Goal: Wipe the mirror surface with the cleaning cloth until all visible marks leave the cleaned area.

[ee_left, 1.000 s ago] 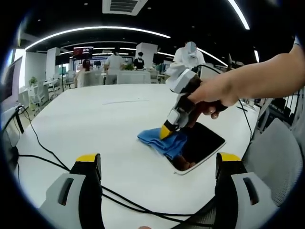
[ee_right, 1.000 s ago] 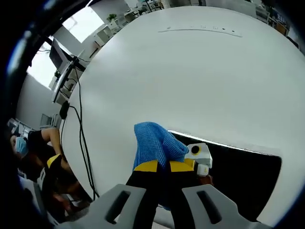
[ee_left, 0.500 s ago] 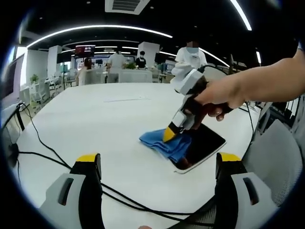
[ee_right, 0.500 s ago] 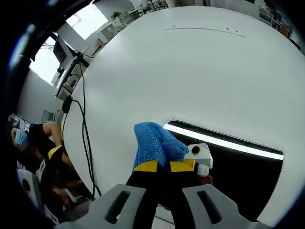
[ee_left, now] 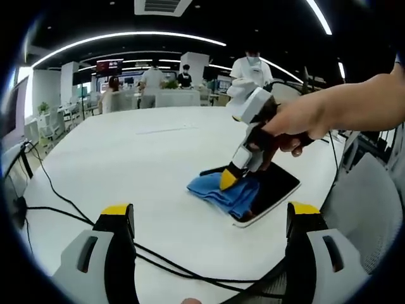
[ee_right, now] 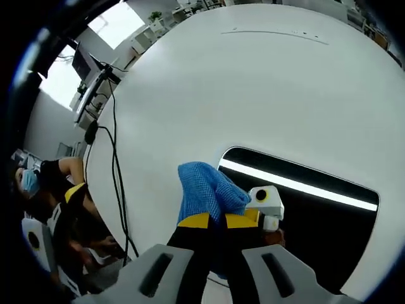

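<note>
Fingers [ee_right: 197, 221] of right gripper [ee_right: 212, 221] clamped on crumpled blue mesh cloth [ee_right: 205, 190], sliding farther across dark rectangular mirror [ee_right: 316, 221]; wiping unfinished. Left gripper [ee_left: 209, 218] wide open, empty.

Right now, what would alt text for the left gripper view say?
A person's hand presses the right gripper, shut on a blue cloth, against a dark mirror on a white table. The left gripper waits open in front.

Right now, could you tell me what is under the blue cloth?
The blue cloth, clamped by the right gripper, lies over one end of the mirror and spills onto the white table. Any marks beneath it are covered.
</note>
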Demonstrator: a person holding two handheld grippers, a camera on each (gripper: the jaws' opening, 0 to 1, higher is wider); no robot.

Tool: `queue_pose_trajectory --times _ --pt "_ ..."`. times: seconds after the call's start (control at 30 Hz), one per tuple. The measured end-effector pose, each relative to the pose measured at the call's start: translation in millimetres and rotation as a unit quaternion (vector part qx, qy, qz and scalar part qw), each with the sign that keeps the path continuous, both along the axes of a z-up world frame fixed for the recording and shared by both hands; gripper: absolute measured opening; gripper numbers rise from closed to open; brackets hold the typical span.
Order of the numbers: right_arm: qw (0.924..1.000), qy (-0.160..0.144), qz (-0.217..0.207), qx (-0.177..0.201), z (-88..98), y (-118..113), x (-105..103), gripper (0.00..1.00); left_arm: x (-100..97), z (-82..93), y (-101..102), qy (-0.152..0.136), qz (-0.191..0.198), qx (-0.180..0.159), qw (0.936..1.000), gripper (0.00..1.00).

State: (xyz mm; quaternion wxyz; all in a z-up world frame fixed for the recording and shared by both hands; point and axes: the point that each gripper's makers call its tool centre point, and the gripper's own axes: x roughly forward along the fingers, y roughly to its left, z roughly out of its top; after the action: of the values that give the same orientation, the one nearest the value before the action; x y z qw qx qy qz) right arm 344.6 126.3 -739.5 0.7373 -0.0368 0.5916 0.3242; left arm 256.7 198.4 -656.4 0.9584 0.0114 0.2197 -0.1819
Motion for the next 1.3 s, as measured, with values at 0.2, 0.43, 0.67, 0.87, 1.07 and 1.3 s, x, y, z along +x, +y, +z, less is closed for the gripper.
queue_pose_trajectory --times 0.2,0.43,0.67,0.87,1.07,1.3 --pt "0.9998 -0.013 0.015 0.003 -1.0 1 1 0.01 7.8 20.6 -4 -0.014 0.015 -0.057 0.9982 0.99" --pt "0.9997 -0.019 0.016 0.008 1.5 0 -3 0.01 8.8 16.8 -4 -0.010 -0.002 -0.042 0.9991 0.99" --pt "0.9996 -0.020 0.013 0.014 -0.4 -7 -3 0.01 7.2 15.1 -9 -0.012 0.005 -0.064 0.9978 0.99" --pt "0.9996 -0.019 0.011 0.017 -0.9 -17 -1 0.01 8.1 16.7 -10 -0.017 0.002 -0.060 0.9981 0.99" --pt "0.9996 -0.019 0.006 0.021 -1.2 -30 -1 0.01 7.8 19.2 -13 -0.017 -0.004 -0.061 0.9980 0.99" --pt "0.9994 -0.013 -0.008 0.030 -2.2 -45 4 0.01 7.6 12.3 -17 -0.007 -0.002 -0.062 0.9980 0.99"
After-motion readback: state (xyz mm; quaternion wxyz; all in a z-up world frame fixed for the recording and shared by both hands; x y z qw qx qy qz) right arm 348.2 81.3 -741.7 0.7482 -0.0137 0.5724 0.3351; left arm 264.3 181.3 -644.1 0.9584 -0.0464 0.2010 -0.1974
